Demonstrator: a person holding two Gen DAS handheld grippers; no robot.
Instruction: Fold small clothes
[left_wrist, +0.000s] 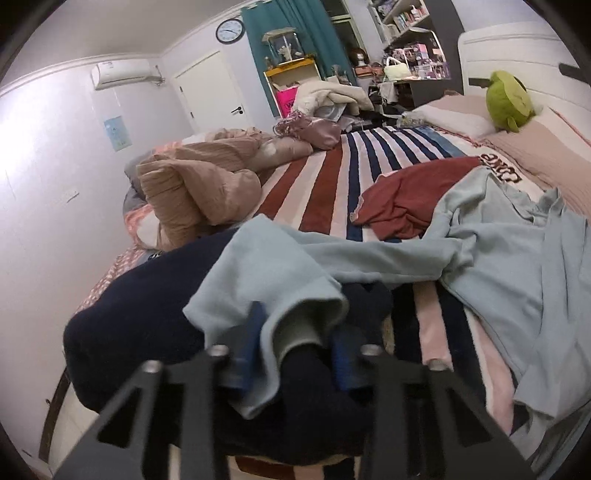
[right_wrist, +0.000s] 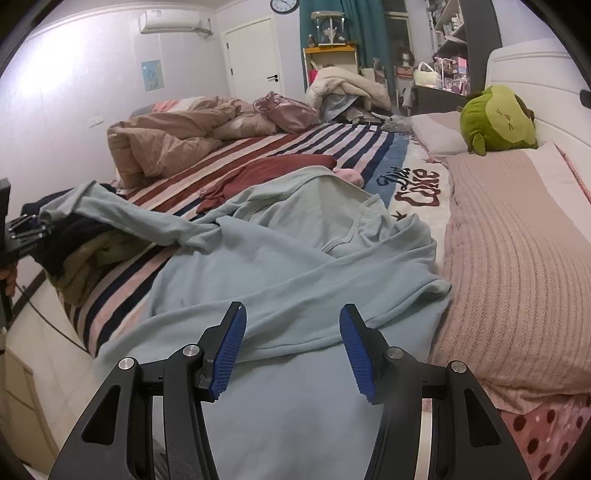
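Note:
A light blue long-sleeved top (right_wrist: 288, 258) lies spread and rumpled on the striped bedcover (right_wrist: 295, 147). Its sleeve stretches left to my left gripper (right_wrist: 33, 225). In the left wrist view the sleeve cuff (left_wrist: 295, 317) drapes over and between my left gripper's (left_wrist: 295, 354) blue pads (left_wrist: 251, 343), above a dark navy garment (left_wrist: 147, 325). The pads stand apart with cloth between them; the grip is unclear. My right gripper (right_wrist: 291, 350) is open and empty, hovering just over the top's lower hem. A dark red garment (right_wrist: 266, 170) lies beyond the top.
A tan duvet (right_wrist: 166, 140) is bunched at the bed's far left. A green plush toy (right_wrist: 495, 118) sits on the pillows. A pink knitted blanket (right_wrist: 517, 258) covers the bed's right side. The bed's edge and floor (right_wrist: 48, 362) are at the left.

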